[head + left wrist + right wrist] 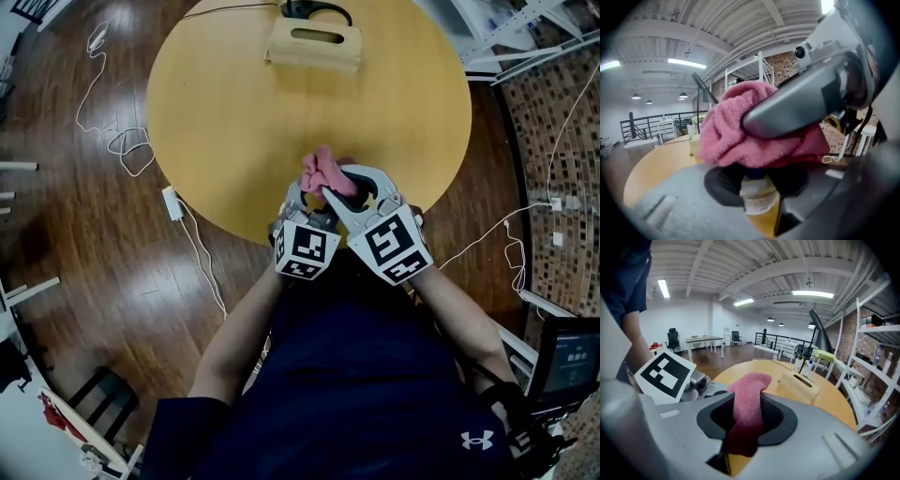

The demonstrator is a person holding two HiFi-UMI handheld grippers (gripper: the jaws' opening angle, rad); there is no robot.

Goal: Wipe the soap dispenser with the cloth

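Observation:
A soap dispenser (757,197), a pale bottle with a label, stands upright between the jaws of my left gripper (757,180), which is shut on it. A pink cloth (740,131) is draped over its top and hides the pump. My right gripper (747,420) is shut on that pink cloth (747,404), and its grey jaw lies across the cloth in the left gripper view. In the head view both grippers meet at the near edge of the round wooden table (225,103): left gripper (305,194), right gripper (343,184), cloth (323,173) bunched between them. The bottle is hidden there.
A wooden tissue box (313,44) sits at the table's far side, with a black object (314,9) behind it. White cables (122,141) and a power strip (172,203) lie on the dark floor at left. A metal shelf (876,371) stands at right.

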